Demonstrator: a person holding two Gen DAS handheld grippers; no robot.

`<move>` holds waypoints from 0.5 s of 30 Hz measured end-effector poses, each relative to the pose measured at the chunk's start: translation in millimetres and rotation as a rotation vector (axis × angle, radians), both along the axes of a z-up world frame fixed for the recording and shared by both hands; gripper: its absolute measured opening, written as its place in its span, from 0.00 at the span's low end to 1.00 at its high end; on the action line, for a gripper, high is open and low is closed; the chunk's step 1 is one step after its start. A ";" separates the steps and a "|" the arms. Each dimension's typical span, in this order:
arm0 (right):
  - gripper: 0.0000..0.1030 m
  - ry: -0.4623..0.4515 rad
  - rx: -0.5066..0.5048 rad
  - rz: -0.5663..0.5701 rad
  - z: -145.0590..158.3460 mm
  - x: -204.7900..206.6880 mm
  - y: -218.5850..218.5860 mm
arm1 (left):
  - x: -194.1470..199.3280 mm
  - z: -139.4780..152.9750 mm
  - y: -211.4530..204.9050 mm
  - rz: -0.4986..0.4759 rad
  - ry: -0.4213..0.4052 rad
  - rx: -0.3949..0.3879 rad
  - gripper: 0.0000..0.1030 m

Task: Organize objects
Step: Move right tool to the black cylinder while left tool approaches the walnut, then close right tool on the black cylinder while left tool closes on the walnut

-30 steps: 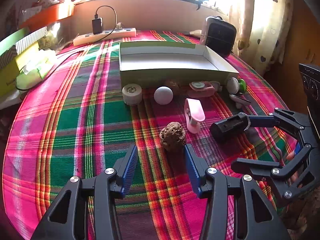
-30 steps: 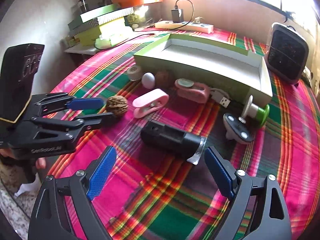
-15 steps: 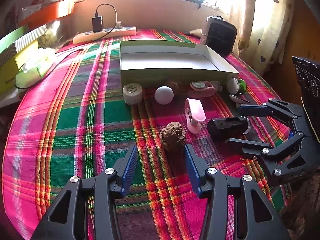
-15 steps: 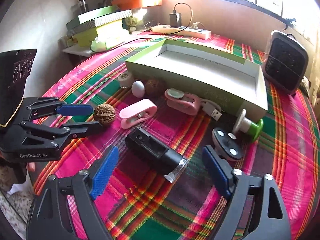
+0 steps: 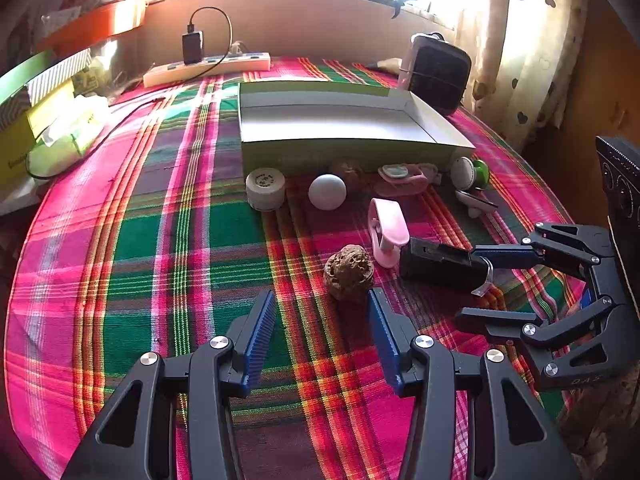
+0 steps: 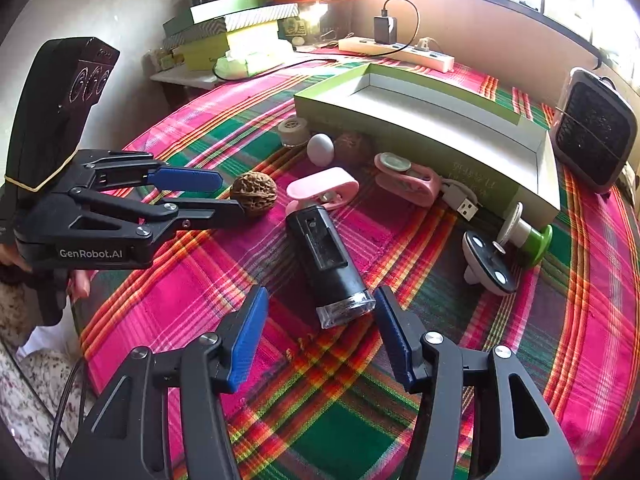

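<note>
A black torch-like device (image 6: 322, 254) lies on the plaid tablecloth (image 6: 400, 420), its clear end between the fingers of my right gripper (image 6: 320, 312). The jaws are closing; the left pad stands apart from the device and the right pad is close to its end. The left wrist view shows this gripper (image 5: 486, 286) straddling the device (image 5: 438, 262). My left gripper (image 5: 322, 320) is open, with a brown walnut (image 5: 349, 266) just ahead of its right fingertip. An open green-and-white box (image 5: 348, 152) stands behind.
In front of the box lie a white cap (image 5: 265, 189), a white ball (image 5: 327, 192), a second walnut (image 5: 350, 172), two pink clips (image 5: 386, 228), a green spool (image 5: 470, 172) and a black-and-white disc (image 6: 488, 262). A black heater (image 5: 438, 70) and power strip (image 5: 208, 68) stand behind.
My right gripper has come in over the black device and its jaws have narrowed around the clear end. The left gripper and the walnut have stayed put.
</note>
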State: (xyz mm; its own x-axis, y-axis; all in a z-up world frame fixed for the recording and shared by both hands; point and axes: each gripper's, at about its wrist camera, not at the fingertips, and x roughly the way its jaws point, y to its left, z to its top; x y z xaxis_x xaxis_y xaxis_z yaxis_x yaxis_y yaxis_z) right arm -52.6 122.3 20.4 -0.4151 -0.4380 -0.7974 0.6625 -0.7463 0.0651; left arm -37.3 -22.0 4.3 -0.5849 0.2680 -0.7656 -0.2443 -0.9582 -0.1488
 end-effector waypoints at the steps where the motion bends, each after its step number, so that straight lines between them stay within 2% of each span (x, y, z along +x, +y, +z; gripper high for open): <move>1: 0.54 0.010 0.003 -0.015 0.1 -1.7 -0.1 | -0.1 1.6 -0.8 -0.002 0.005 0.006 0.45; 6: 0.54 0.018 0.007 -0.055 -0.8 -14.2 -5.6 | -1.4 8.8 3.1 -0.044 0.021 0.015 0.45; 15: 0.54 0.045 0.062 -0.026 -1.3 -14.4 -16.0 | -16.4 7.6 15.3 -0.076 0.002 -0.017 0.45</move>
